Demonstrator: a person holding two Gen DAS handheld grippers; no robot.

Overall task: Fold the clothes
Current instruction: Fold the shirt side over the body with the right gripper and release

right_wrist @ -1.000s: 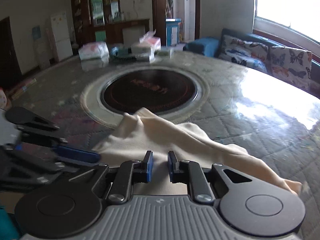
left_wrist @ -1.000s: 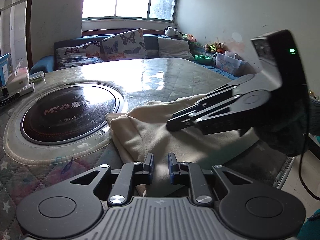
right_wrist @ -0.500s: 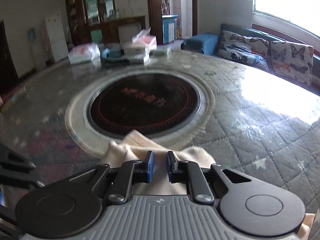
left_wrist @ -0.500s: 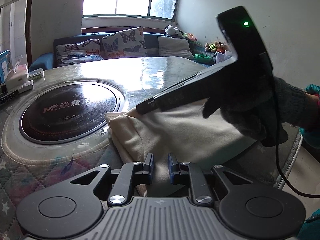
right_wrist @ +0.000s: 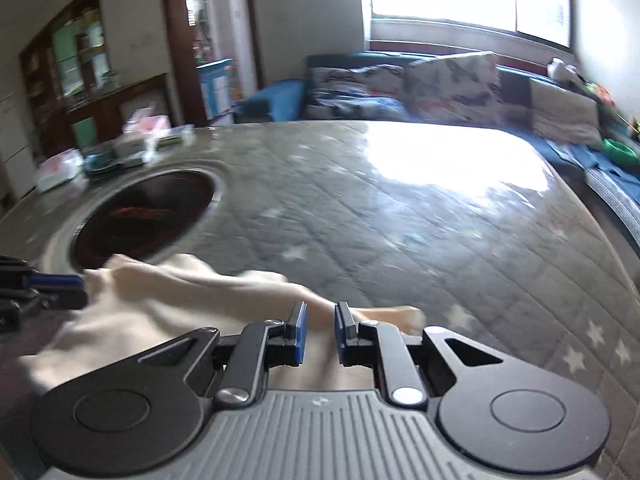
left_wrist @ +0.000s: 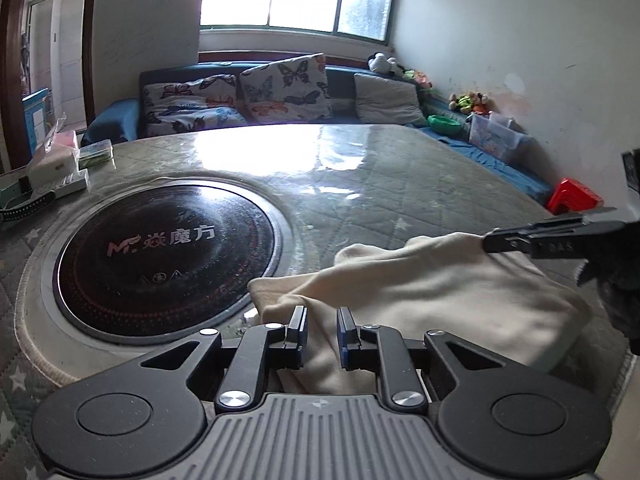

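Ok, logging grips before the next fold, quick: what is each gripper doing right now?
Left gripper: shut on the cream garment.
Right gripper: shut on the same cream garment, at another edge.

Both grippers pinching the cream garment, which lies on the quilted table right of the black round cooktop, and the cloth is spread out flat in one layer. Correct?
Not quite: the cream garment is not spread flat. The left wrist view shows it bunched and doubled over itself. The rest holds: the left gripper and right gripper each pinch it, and it lies on the quilted table right of the black round cooktop.
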